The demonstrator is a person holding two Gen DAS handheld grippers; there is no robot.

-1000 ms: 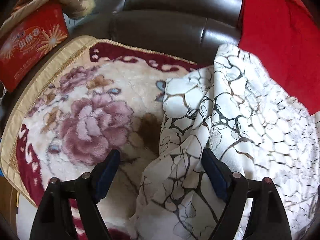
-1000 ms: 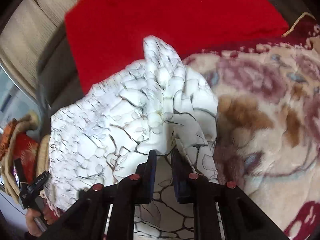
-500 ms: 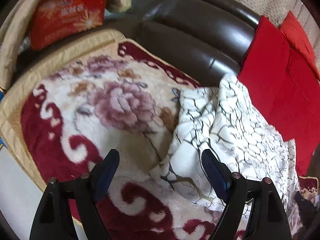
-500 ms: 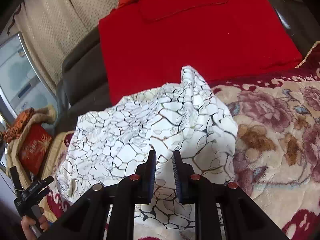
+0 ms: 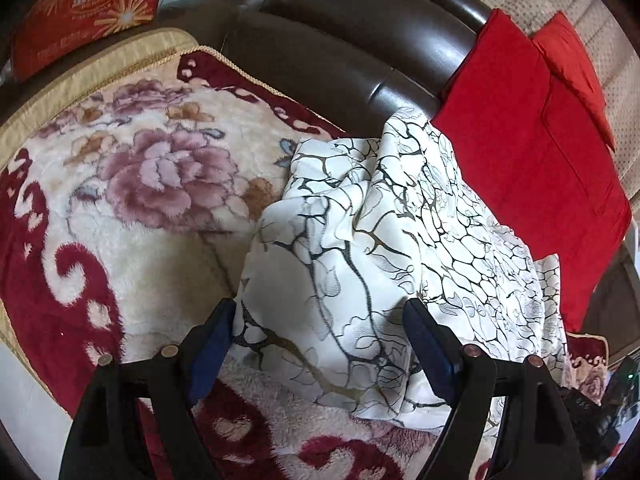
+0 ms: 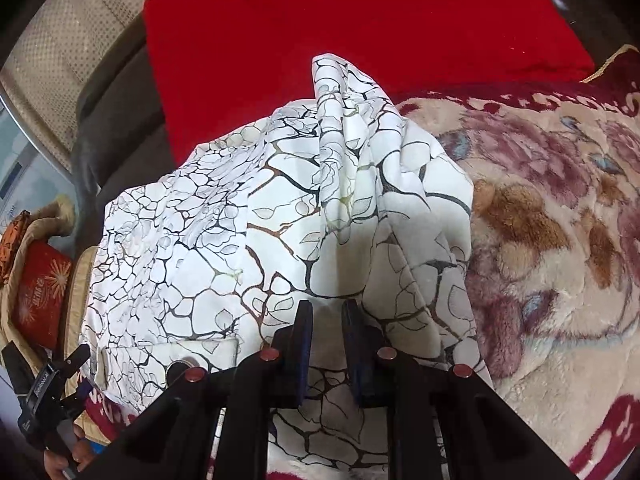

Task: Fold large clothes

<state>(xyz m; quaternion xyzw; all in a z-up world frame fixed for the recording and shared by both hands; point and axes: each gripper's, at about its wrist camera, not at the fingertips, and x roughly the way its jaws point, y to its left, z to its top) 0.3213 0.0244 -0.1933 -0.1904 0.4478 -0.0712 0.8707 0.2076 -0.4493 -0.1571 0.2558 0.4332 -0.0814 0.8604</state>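
Observation:
A large white garment [image 5: 384, 248] with a dark crackle print lies crumpled on a floral plush blanket [image 5: 152, 184] spread over a sofa. My left gripper [image 5: 318, 312] is open wide just above the garment's near left edge, and its pads do not press the cloth. The right gripper [image 6: 326, 306] has its jaws nearly together, with a bunch of the same garment [image 6: 224, 240] pinched between the pads. From there the cloth rises to a peak against the red cushion. The left gripper [image 6: 48, 392] also shows in the right wrist view, held by a hand at the lower left.
A dark leather sofa back [image 5: 320, 48] runs behind the blanket. Red cushions [image 5: 532, 140] lean on it beside the garment. A red printed box [image 5: 88, 8] sits at the sofa's far left end. A pale curtain [image 6: 52, 64] hangs behind the sofa.
The left gripper has rolled and shifted toward the garment, so the cloth's left edge now lies between its open fingers. The right gripper keeps its grip and has barely moved.

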